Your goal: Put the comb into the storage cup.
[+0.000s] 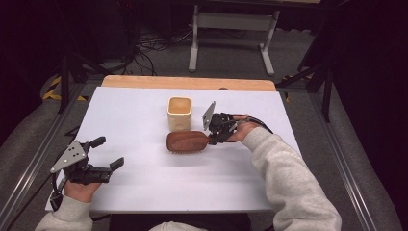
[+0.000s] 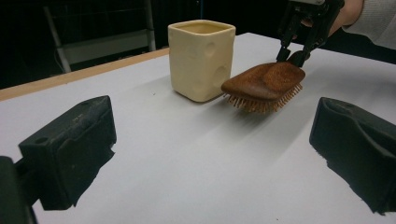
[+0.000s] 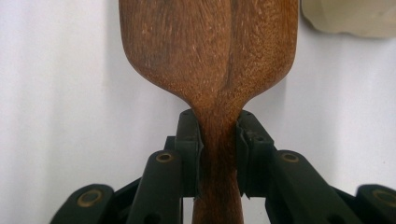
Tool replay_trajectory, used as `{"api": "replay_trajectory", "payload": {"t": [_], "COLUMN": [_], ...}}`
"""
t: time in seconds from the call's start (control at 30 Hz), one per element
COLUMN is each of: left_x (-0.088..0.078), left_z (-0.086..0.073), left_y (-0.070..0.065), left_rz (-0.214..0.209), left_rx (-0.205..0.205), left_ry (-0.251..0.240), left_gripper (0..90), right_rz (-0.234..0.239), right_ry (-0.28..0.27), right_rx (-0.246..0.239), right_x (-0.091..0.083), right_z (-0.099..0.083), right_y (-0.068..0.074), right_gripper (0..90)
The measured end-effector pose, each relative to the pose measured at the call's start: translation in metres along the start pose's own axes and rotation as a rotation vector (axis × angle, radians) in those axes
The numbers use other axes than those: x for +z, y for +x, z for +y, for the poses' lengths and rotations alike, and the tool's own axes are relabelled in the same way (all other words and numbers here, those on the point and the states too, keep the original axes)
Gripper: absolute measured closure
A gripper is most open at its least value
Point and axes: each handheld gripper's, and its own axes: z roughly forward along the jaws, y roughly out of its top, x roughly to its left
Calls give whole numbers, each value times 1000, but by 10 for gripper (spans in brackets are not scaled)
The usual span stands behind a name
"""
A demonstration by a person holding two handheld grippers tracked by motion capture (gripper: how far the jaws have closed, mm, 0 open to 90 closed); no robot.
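Observation:
A brown wooden hairbrush (image 1: 186, 141) hovers bristles down just above the white table, in front of a cream square cup (image 1: 179, 113). My right gripper (image 1: 211, 139) is shut on the brush's handle (image 3: 218, 158), its two black pads pressing on either side of the neck. In the left gripper view the hairbrush (image 2: 265, 83) hangs beside the cup (image 2: 201, 58), with the right gripper (image 2: 295, 56) behind it. My left gripper (image 1: 108, 153) rests at the table's front left, open, with nothing between its fingers (image 2: 70, 151).
The white table top (image 1: 139, 183) has a wooden strip (image 1: 187, 83) along its far edge. Metal rails (image 1: 33, 163) run along both sides. A white frame (image 1: 231, 29) and cables stand on the floor behind.

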Motion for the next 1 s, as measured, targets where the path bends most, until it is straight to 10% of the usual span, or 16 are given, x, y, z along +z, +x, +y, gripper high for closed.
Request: {"api": "replay_trajectory", "payload": {"t": [0.53,1.0], "left_x": [6,19], "left_z": [1,18], "left_y": [3,-3], "left_rz": [-16,-52], "left_rx": [-22,6], "left_ry": [-3,-6], "left_gripper": [17,23], "right_rz": [-33,-153], "right_ry": [-260,-572], "right_rx": [28,99], "right_x": [-22,-33], "right_z": [-4,-17], "right_y": [8,29], "right_gripper": [735,734]}}
